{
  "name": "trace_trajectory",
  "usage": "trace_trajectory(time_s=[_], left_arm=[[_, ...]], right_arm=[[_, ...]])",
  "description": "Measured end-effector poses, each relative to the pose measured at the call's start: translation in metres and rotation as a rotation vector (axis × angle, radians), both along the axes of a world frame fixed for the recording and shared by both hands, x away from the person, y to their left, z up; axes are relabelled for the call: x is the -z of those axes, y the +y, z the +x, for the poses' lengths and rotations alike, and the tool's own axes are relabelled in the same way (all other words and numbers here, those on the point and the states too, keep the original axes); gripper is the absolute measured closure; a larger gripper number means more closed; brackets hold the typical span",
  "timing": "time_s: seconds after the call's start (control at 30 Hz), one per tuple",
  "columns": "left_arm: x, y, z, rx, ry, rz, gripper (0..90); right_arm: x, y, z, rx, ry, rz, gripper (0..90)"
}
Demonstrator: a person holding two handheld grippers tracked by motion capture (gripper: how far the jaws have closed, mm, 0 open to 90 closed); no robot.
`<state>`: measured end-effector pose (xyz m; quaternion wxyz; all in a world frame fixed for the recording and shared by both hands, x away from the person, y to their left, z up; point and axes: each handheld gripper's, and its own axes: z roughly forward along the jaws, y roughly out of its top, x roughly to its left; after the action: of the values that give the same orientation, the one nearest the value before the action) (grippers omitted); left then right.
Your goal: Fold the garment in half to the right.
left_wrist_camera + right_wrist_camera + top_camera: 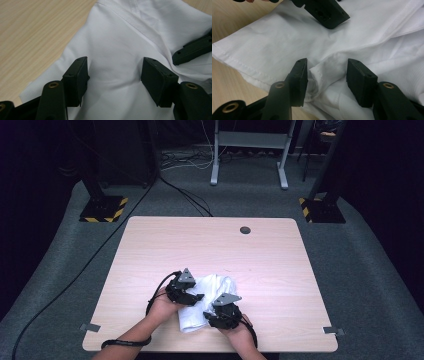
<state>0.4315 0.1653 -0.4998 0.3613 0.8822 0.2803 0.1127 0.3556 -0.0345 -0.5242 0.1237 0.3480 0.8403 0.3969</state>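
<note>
A crumpled white cloth (210, 292) lies on the wooden table (260, 260), near its front edge. My left gripper (199, 296) rests on the cloth's left side. Its jaws stand open over smooth white fabric (117, 37), with nothing pinched between them (115, 72). My right gripper (214, 316) sits at the cloth's near right. It is open too (327, 75), and a raised hemmed fold (320, 71) stands between its jaws without being squeezed. The two grippers point toward each other, a short way apart.
A small round hole (245, 230) sits near the table's far edge. Grey clips (90, 327) (333, 330) mark the near corners. Beyond the table are stand bases with yellow-black stripes (103, 209) (320, 210), floor cables and a white frame (250, 150).
</note>
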Motion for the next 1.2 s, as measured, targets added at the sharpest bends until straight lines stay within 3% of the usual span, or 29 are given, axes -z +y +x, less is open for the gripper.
trace_trajectory(time_s=[0.47, 0.8, 1.2], left_arm=[[0.001, 0.008, 0.015, 0.004, 0.01, -0.009, 32.1], [0.001, 0.006, 0.017, -0.001, 0.01, 0.003, 30.6], [0.0, 0.002, 0.018, -0.004, -0.018, 0.04, 30.7]], right_arm=[[-0.001, 0.014, 0.009, 0.001, 0.021, 0.01, 41.0], [-0.001, 0.015, 0.01, -0.003, 0.022, 0.011, 37.3], [0.0, 0.016, 0.012, 0.006, 0.015, 0.008, 35.4]])
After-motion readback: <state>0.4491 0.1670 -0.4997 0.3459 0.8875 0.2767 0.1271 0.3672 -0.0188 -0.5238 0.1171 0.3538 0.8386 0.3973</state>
